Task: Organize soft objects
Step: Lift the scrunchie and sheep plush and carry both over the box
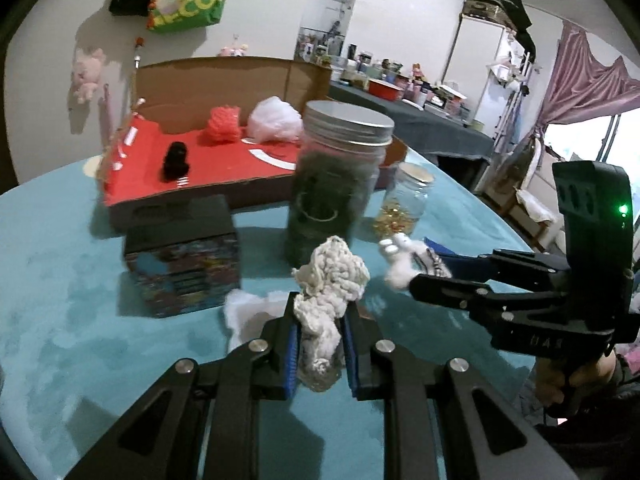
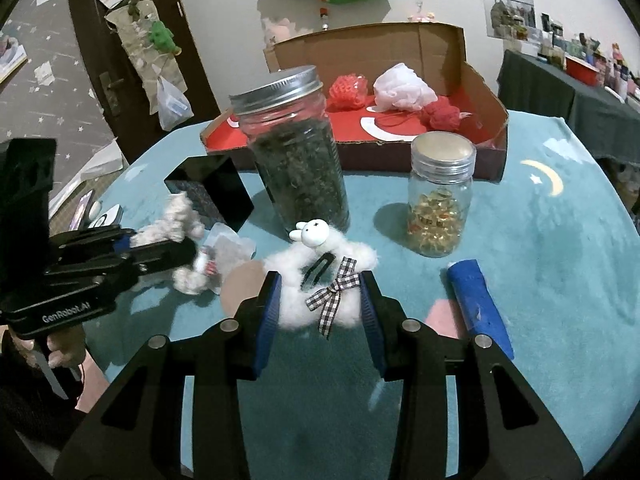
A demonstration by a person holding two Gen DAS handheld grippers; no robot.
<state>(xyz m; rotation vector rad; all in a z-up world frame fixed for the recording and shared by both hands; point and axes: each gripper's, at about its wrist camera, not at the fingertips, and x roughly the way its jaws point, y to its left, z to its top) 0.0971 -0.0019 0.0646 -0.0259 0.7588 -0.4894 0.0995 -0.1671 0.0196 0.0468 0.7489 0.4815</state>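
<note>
My left gripper (image 1: pixel 320 308) is shut on a cream knitted piece (image 1: pixel 332 272), which sticks up between the blue pads. In the right wrist view that gripper (image 2: pixel 188 246) comes in from the left with the knitted piece (image 2: pixel 176 216) in it. My right gripper (image 2: pixel 319 280) is shut on a fluffy white bunny clip (image 2: pixel 296 300) with a checkered bow; both pads press into its fluff. The left wrist view shows the right gripper (image 1: pixel 420 280) with the clip (image 1: pixel 398 270) at its tips. Behind stands a red-lined cardboard box (image 1: pixel 224 168) holding a red knitted ball (image 1: pixel 224 124), a white pouf (image 1: pixel 274 120) and a small black item (image 1: pixel 176 162).
A tall jar of dark green stuff (image 1: pixel 336 184) and a small jar of gold pieces (image 1: pixel 404 208) stand between the grippers and the box. A black cube box (image 1: pixel 184 256) sits left, white fluff (image 1: pixel 244 312) beside it. A blue roll (image 2: pixel 480 304) lies right on the teal cloth (image 1: pixel 60 300).
</note>
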